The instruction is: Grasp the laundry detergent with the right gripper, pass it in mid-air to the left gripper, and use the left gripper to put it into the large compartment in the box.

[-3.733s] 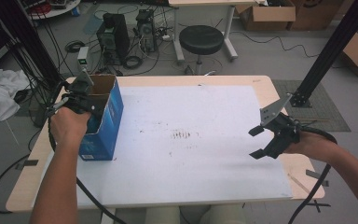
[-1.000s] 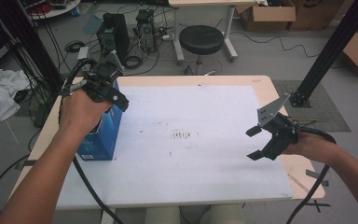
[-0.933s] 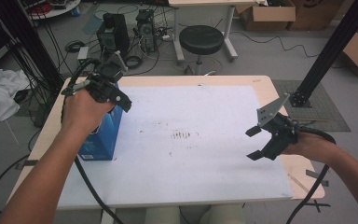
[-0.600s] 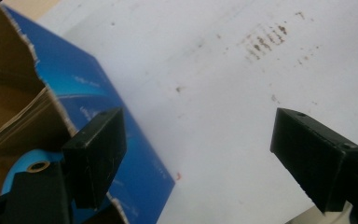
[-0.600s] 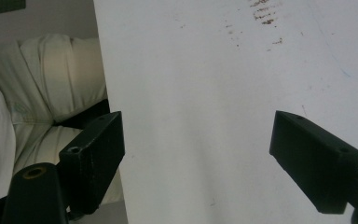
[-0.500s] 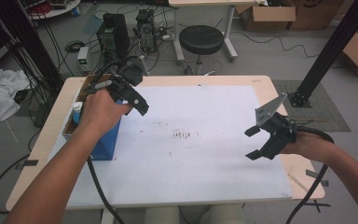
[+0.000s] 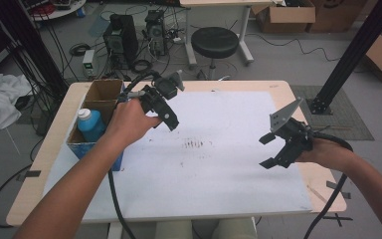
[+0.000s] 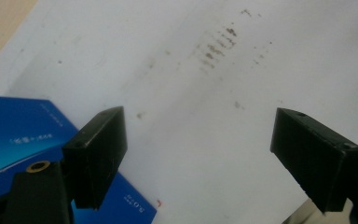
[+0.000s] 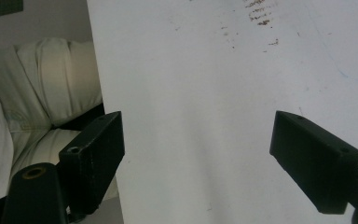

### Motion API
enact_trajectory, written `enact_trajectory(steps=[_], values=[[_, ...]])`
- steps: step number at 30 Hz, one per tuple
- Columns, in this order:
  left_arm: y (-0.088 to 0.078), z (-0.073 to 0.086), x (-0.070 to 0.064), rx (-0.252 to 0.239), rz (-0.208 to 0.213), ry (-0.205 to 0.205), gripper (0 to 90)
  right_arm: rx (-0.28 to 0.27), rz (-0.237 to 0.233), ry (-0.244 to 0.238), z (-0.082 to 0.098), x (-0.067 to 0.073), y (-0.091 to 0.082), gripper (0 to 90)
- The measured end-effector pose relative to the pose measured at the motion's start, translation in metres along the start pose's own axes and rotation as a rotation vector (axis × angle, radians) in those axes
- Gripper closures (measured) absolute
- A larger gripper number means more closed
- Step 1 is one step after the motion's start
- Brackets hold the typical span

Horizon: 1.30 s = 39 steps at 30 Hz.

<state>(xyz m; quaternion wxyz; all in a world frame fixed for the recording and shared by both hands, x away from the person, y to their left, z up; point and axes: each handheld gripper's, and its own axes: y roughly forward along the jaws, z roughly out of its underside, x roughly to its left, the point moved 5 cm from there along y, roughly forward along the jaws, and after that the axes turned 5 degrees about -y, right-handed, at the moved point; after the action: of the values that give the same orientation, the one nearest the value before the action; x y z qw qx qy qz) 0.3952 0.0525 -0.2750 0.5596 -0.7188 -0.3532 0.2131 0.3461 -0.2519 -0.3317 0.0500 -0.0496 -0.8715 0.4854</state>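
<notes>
Two hand-held grippers: left hand-held gripper and right hand-held gripper both gaping empty above the desk.
Bottle: standing in the blue box, lower part hidden.
Box print: unreadable.

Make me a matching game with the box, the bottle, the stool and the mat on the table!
Things:
1. box
2. bottle
3. stool
4. mat

Places or colours:
A. black, on the floor behind the table
B. white with dark smudges, spread over the tabletop
C. blue outside, open on top, at the table's left edge
D. blue with a white cap, standing inside the box

Pairs: 1-C, 2-D, 3-A, 4-B
</notes>
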Motion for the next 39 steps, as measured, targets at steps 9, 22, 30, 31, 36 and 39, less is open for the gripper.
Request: enact_trajectory(steps=[9, 22, 30, 31, 36, 39], values=[[0.01, -0.012, -0.024, 0.005, 0.013, 0.132, 19.6, 0.006, 0.003, 0.004, -0.003, -0.004, 0.0, 17.4], [0.022, -0.017, -0.039, 0.034, 0.041, 0.25, 19.9, 0.016, 0.0, -0.003, -0.009, -0.008, 0.004, 17.4], [0.023, -0.017, -0.037, 0.035, 0.043, 0.243, 20.1, 0.016, -0.003, -0.006, -0.011, -0.008, 0.004, 17.4], [0.023, -0.017, -0.036, 0.033, 0.044, 0.241, 20.1, 0.015, -0.002, -0.009, -0.012, -0.008, 0.004, 17.4], [0.022, -0.016, -0.036, 0.031, 0.046, 0.24, 20.2, 0.013, 0.0, -0.012, -0.012, -0.008, 0.004, 17.4], [0.022, -0.016, -0.035, 0.034, 0.045, 0.24, 20.2, 0.013, 0.0, -0.011, -0.012, -0.007, 0.004, 17.4]])
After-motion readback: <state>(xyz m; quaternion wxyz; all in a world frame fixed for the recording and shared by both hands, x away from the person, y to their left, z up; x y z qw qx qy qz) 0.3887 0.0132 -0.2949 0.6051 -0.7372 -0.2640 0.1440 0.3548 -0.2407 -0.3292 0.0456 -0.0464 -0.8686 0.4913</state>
